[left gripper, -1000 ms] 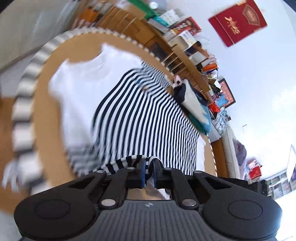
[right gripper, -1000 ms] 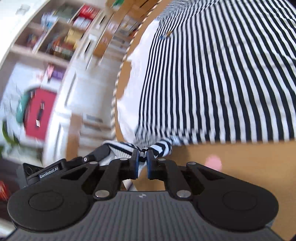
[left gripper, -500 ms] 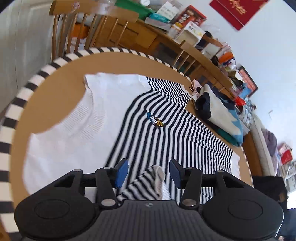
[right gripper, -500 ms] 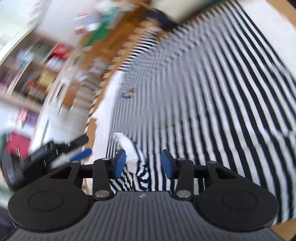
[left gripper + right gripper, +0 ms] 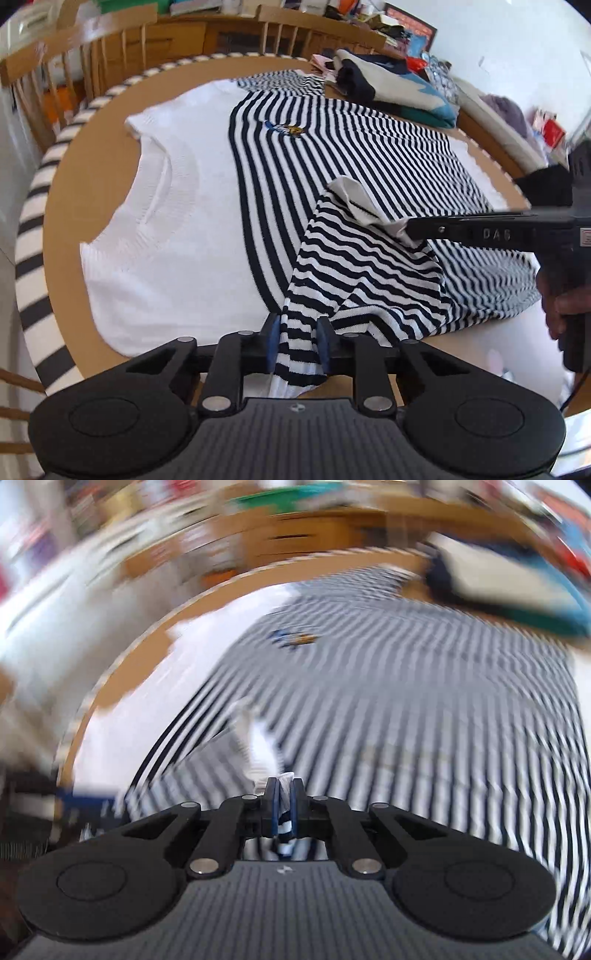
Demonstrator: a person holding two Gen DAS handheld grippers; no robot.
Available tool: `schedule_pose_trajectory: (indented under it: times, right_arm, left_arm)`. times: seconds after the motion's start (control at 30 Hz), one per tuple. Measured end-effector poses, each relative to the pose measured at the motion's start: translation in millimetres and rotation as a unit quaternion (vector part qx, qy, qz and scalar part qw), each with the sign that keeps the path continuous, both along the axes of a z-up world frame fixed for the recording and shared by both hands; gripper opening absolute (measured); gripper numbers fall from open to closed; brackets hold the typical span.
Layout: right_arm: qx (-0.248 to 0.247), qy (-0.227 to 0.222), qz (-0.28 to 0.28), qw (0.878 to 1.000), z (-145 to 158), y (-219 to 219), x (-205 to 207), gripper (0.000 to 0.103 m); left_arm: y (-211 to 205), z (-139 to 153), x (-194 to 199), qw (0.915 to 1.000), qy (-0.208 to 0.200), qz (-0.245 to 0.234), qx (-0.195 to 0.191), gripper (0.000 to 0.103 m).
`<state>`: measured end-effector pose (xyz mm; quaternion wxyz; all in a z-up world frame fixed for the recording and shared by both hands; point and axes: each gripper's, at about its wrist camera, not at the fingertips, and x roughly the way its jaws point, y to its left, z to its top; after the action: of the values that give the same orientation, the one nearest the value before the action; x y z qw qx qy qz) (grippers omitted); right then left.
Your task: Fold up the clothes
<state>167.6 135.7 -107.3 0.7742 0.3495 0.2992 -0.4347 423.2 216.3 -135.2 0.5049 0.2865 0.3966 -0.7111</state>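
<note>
- Step in hand: I judge this to be the sleeve fold. The striped sleeve (image 5: 365, 273) is already laid across the body of the sweater (image 5: 332, 155), and I hold it at both ends.
- Left tongs (image 5: 297, 341): jaws have just been closing and now stand narrow, the blue pads pressed on a bunched strip of striped cloth near the shoulder end of the sleeve.
- Right tongs (image 5: 283, 805): jaws have just been closing and are now all but shut, pinching the white cuff (image 5: 360, 199). In the left view they come in from the right edge as a dark bar reaching the cuff.
- Location: the sweater lies flat on the round bench (image 5: 107, 158), collar end to the left of the left view, hem to the right, well within the rim.
- Next move, in my judgement: draw the sleeve taut between both grips, lay it flat along the body, then release. The risk is dragging the layer beneath out of line.
- Materials: fine knit, white at the yoke with a ribbed collar, dark and white stripes below, a small embroidered badge (image 5: 284, 129) on the chest. The cloth is soft and creases where gripped.
- Bench: tan top with a black-and-white banded edge. A pile of other clothes (image 5: 391, 88) sits at the far side, apart from the sweater.
- The right view is heavily blurred; I report no finer detail from it.
</note>
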Motion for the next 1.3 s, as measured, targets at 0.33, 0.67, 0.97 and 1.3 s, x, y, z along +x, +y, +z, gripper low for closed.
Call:
schedule_pose_trajectory:
  times: [0.33,0.67,0.97,1.3]
  right_arm:
    - [0.005,-0.045,-0.028,0.999,14.9,1.4,-21.2,0.014]
    - [0.065,-0.094,-0.041,0.993,-16.9,-29.1,-27.9,0.021]
    - [0.037,-0.159,-0.068,0.984,19.7,-82.9,-51.9,0.028]
    - [0.106,-0.276,-0.235,0.926,-32.3,-285.6,-45.8,0.028]
  left_arm:
    - [-46.1,26.1,8.7,0.9928,0.116,0.019,0.022,0.024]
    - [-146.1,-12.0,-56.6,0.9891,0.134,-0.006,0.062,0.022]
    - [-194.4,35.9,-27.7,0.9871,0.157,0.023,0.023,0.056]
    - [-391.8,53.9,-32.4,0.9959,0.017,0.082,-0.035,0.061]
